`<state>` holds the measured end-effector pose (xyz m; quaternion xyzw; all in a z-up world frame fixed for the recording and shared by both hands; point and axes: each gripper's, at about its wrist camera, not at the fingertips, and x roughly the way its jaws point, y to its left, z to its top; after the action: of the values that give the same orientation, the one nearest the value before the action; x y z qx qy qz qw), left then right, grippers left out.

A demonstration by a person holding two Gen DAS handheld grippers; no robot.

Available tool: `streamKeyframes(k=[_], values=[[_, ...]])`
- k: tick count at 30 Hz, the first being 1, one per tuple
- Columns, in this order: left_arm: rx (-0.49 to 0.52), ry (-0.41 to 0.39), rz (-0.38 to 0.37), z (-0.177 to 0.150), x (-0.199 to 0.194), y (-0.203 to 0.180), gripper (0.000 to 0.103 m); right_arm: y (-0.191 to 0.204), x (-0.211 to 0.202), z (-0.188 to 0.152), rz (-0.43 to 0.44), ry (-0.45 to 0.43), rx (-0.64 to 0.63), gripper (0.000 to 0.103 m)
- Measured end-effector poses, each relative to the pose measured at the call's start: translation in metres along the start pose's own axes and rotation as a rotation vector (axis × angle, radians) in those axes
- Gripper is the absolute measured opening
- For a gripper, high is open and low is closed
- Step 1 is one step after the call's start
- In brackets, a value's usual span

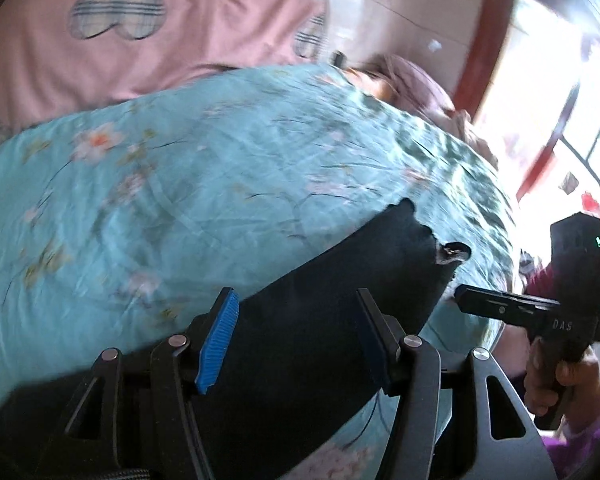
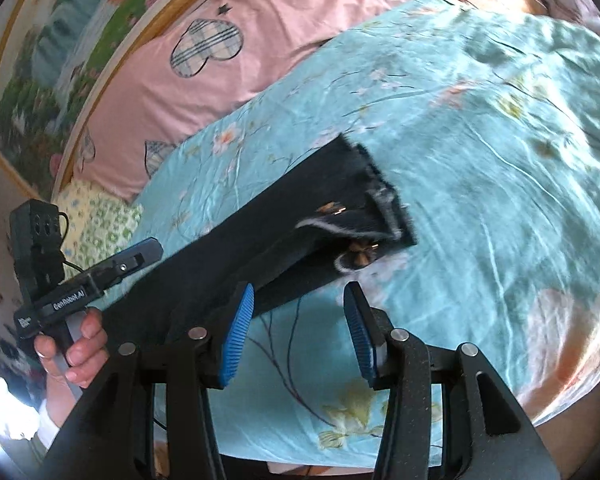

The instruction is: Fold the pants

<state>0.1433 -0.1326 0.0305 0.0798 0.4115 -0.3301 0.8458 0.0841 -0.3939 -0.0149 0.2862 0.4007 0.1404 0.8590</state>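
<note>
You have before you: one pair of dark pants (image 2: 300, 224), laid on one turquoise floral bedspread (image 2: 480, 128); one pink pillow (image 2: 228, 80) with plaid hearts, of which three show whole or in part in the right wrist view; one small green-patterned cushion (image 2: 100, 220); one framed picture (image 2: 60, 60) behind the bed; two handheld grippers, left gripper (image 1: 296, 340) and right gripper (image 2: 298, 336), one in each of your hands

The right tongs (image 2: 298, 334) stand apart with blue ribbed pads (image 2: 238, 336), empty over the turquoise floral bedsheet (image 2: 480, 152). Just ahead lie folded dark fabric pants (image 2: 284, 220); left, the other black tongs (image 2: 140, 256).
</note>
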Motion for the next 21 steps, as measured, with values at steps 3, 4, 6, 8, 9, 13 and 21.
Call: streamKeyframes(k=[3,4,6,8,9,13,21], values=[[0.073,0.036,-0.022,0.013,0.017,-0.011,0.063,-0.012,0.002,0.003,0.026,-0.005,0.065,0.052],[0.09,0.05,-0.027,0.017,0.024,-0.014,0.063,-0.016,0.003,0.005,0.041,-0.007,0.092,0.052],[0.114,0.084,-0.033,0.025,0.038,-0.019,0.063,-0.021,0.005,0.007,0.054,-0.01,0.126,0.054],[0.135,0.111,-0.042,0.029,0.051,-0.024,0.063,-0.024,0.007,0.009,0.069,-0.019,0.151,0.055],[0.146,0.127,-0.055,0.032,0.058,-0.027,0.063,-0.025,0.008,0.01,0.072,-0.021,0.161,0.056],[0.201,0.198,-0.115,0.04,0.082,-0.039,0.063,-0.029,0.013,0.013,0.089,-0.036,0.184,0.056],[0.225,0.321,-0.186,0.058,0.128,-0.051,0.054,-0.035,0.023,0.014,0.063,-0.062,0.142,0.018]])
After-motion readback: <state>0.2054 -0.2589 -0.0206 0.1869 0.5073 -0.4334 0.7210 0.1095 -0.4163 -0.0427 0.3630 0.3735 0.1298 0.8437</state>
